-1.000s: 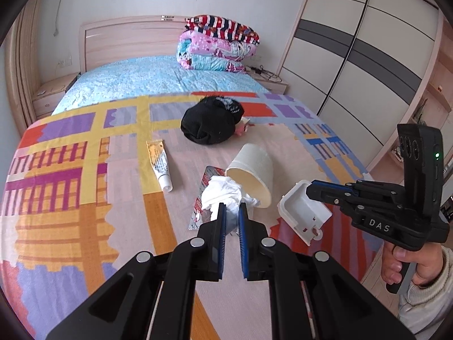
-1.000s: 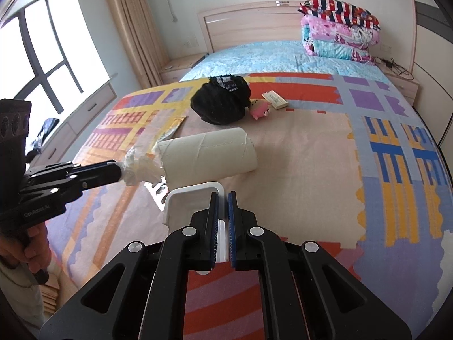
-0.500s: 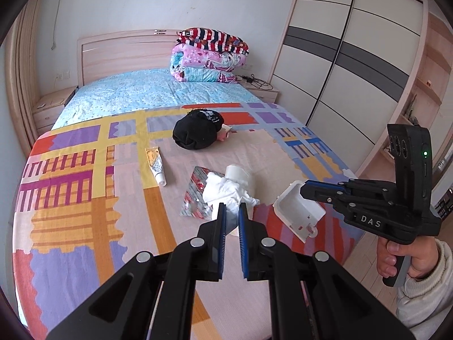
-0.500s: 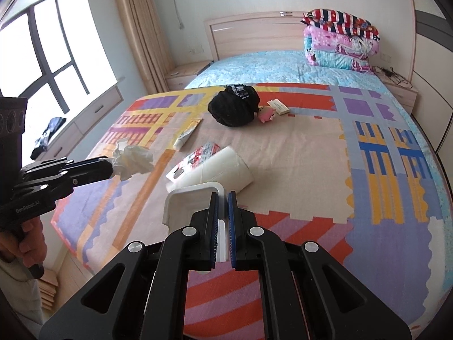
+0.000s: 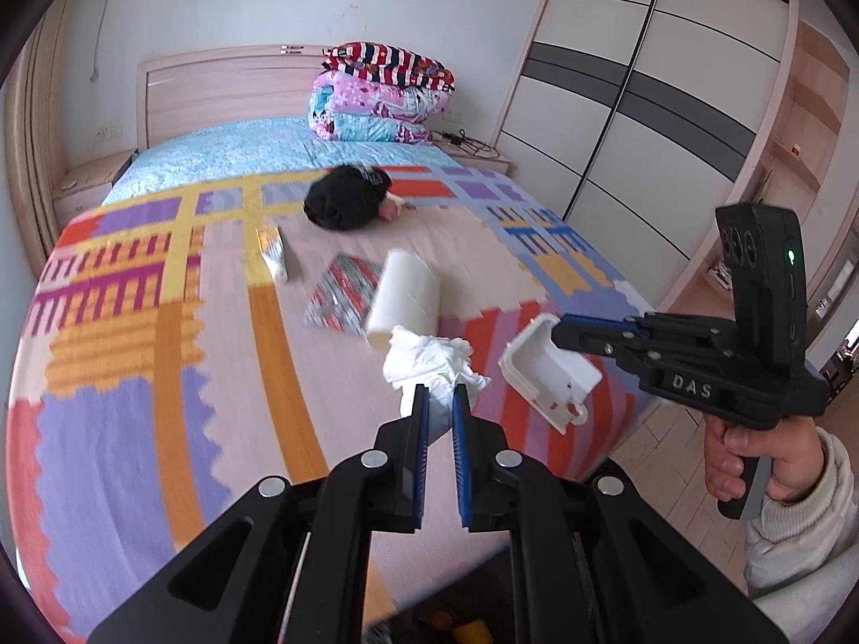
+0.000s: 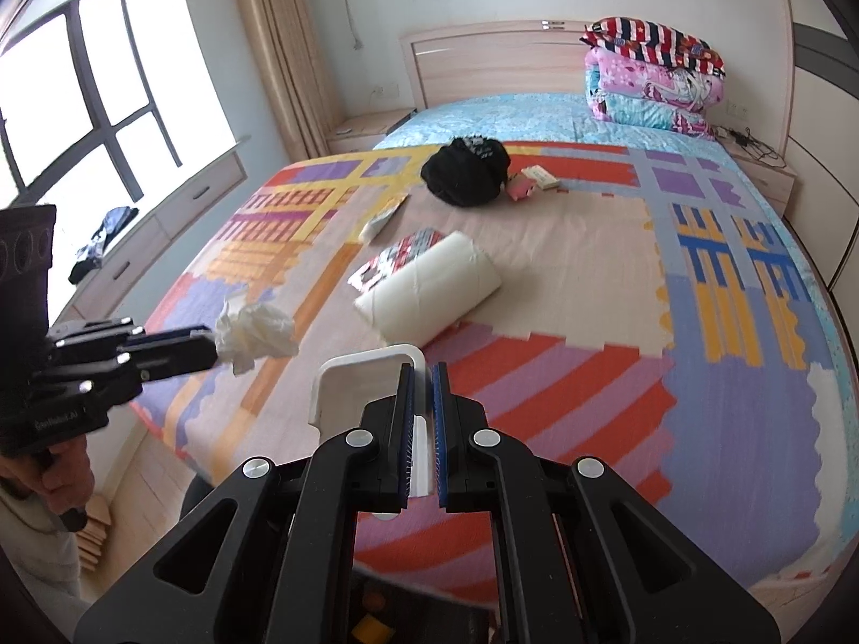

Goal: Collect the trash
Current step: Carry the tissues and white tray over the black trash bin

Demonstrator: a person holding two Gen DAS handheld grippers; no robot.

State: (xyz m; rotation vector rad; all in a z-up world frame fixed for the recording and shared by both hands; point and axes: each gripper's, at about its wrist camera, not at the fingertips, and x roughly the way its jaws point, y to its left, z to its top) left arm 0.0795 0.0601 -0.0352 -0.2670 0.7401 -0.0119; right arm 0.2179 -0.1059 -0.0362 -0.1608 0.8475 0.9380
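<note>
My left gripper (image 5: 440, 394) is shut on a crumpled white tissue (image 5: 429, 362), held above the foot of the bed; it also shows in the right wrist view (image 6: 255, 330). My right gripper (image 6: 421, 375) is shut on a white plastic box piece (image 6: 354, 381), also seen in the left wrist view (image 5: 542, 370). On the bed lie a white paper roll (image 6: 429, 284), a red and silver wrapper (image 5: 341, 295) and a tube (image 5: 274, 252).
A black garment (image 6: 464, 172), a small pink toy (image 6: 521, 189) and a small booklet (image 6: 542, 176) lie mid-bed. Folded quilts (image 5: 378, 99) sit by the headboard. A wardrobe (image 5: 644, 107) stands right, a window (image 6: 64, 96) left. Wooden floor (image 5: 660, 429) borders the bed.
Both grippers have pulled back and up from the bed with the tissue and the white plastic piece. The paper roll and wrapper now lie farther away.
</note>
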